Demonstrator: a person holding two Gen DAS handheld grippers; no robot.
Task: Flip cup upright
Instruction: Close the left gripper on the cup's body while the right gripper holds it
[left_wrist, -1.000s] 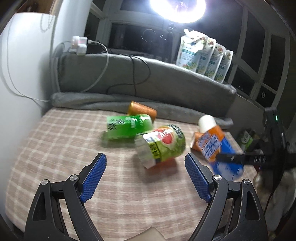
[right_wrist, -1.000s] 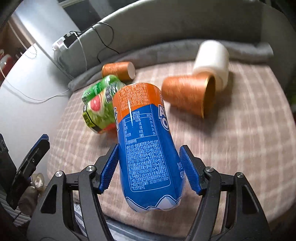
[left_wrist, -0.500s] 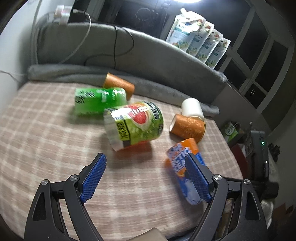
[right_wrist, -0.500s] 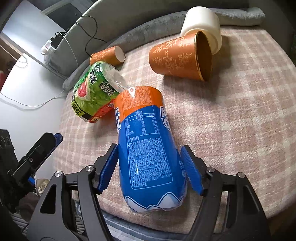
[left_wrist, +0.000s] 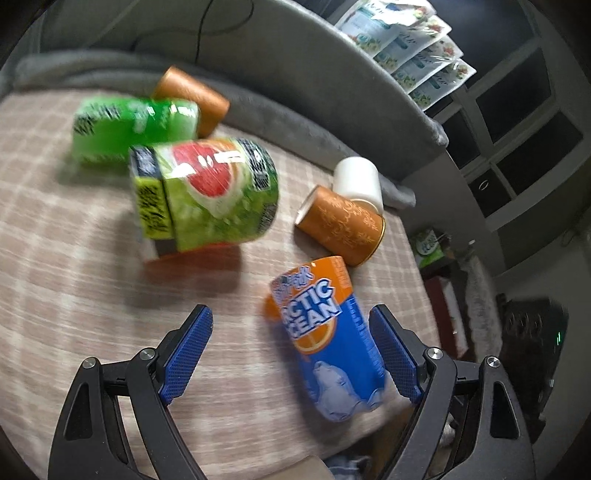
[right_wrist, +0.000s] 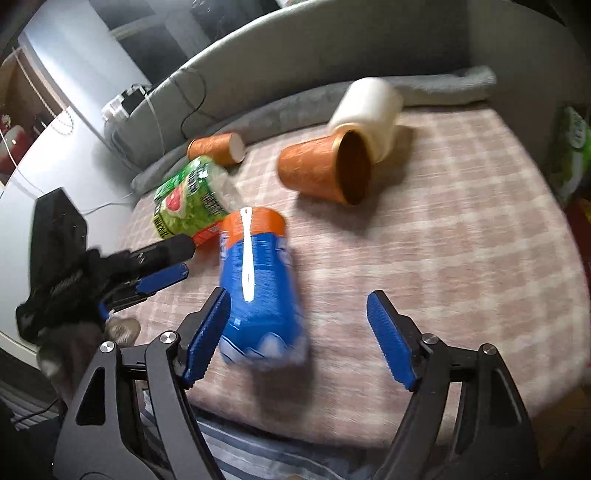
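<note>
Released! Half a second back the right gripper (right_wrist: 297, 336) was clamped around the blue and orange cup (right_wrist: 258, 291); now its jaws stand wide apart, the left pad just beside the cup's wall and the right pad well clear. The cup sits near the front edge of the checked tablecloth (right_wrist: 461, 258), orange end up and leaning a little, though motion blur makes it hard to tell whether it has truly settled.

From the other side, the left gripper (left_wrist: 293, 356) has swung in close with its jaws also apart, and the same cup (left_wrist: 328, 339) shows between its pads, nearer the right one, with nothing gripped.

Judging from the lean, the step in hand is letting go cleanly. The right gripper wants to back straight out along its own line so that near pad does not drag the wall and tip the cup toward the edge.

Farther in lie the green bottle with the red label (left_wrist: 207, 192), the patterned orange cup (left_wrist: 341, 229) on its side with the white cup (left_wrist: 360, 181) touching it, then the green can (left_wrist: 133, 127) and the small orange cup (left_wrist: 192, 98) by the grey cushion (left_wrist: 295, 74).
</note>
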